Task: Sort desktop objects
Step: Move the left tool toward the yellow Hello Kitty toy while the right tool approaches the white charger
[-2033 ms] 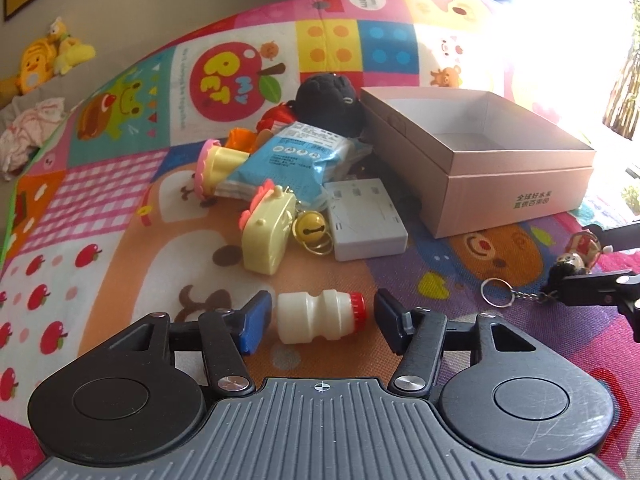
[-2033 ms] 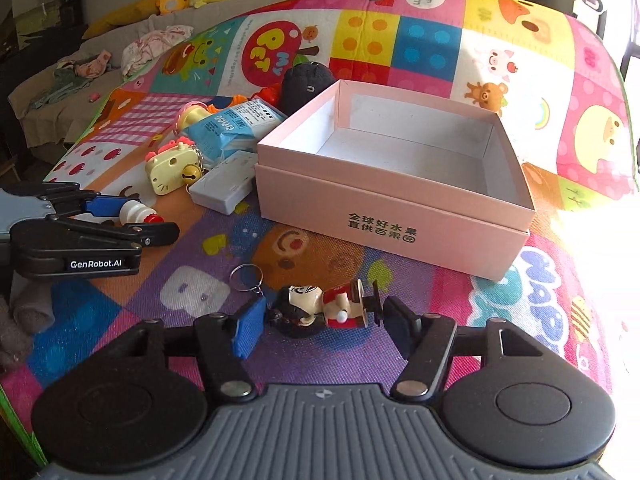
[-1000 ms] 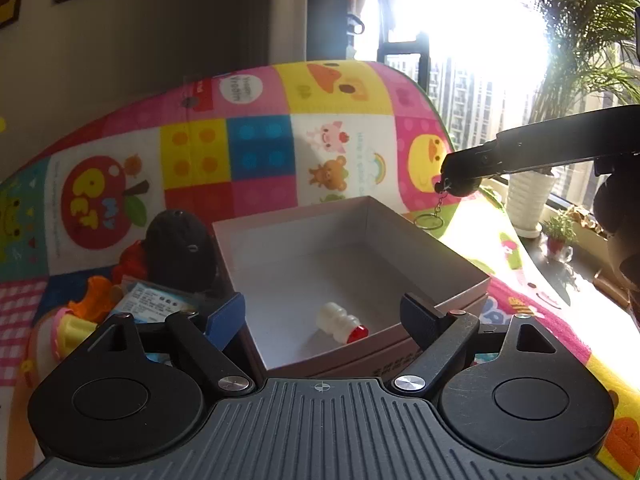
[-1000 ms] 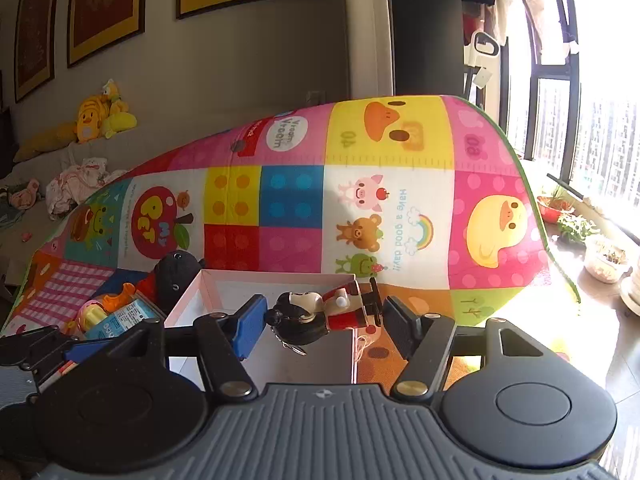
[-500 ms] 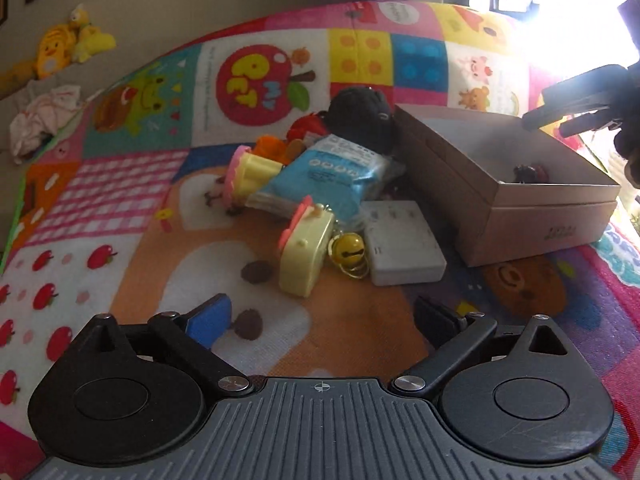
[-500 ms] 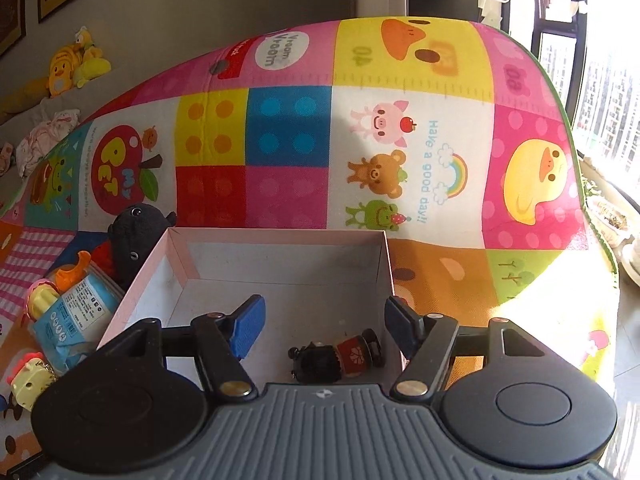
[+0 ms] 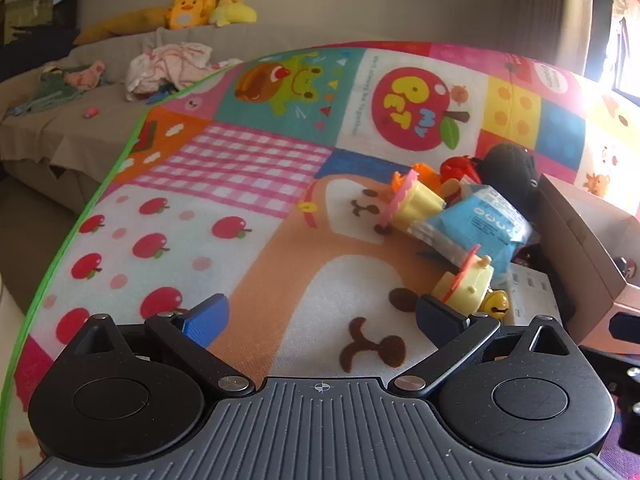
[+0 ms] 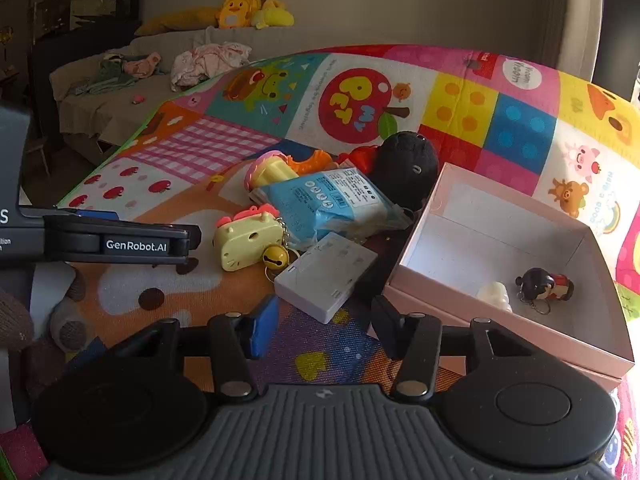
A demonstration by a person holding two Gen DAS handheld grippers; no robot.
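Observation:
My left gripper (image 7: 320, 316) hangs low over the play mat, jaws opening, with nothing between them. Just right of it lie a yellow toy camera (image 7: 464, 286) with a bell, a blue packet (image 7: 476, 220) and the pink box (image 7: 580, 248). My right gripper (image 8: 324, 320) hovers by the box's near left corner. Its jaws are closing with a gap left and hold nothing. Ahead of it lies a flat white case (image 8: 326, 280). Inside the pink box (image 8: 480, 208) rest a keychain figure (image 8: 544, 284) and a white bottle (image 8: 494, 294).
A black plush (image 8: 406, 164), a yellow cup toy (image 8: 270, 170) and orange and red toys crowd behind the packet. The left gripper's body (image 8: 120, 240) reaches in from the left. A sofa with clothes and plush ducks stands beyond the mat's green edge (image 7: 116, 168).
The left gripper dropped the bottle in the box, then swung left and down over the mat, jaws widening. The right gripper let the keychain figure fall into the box and drew back, jaws narrower.

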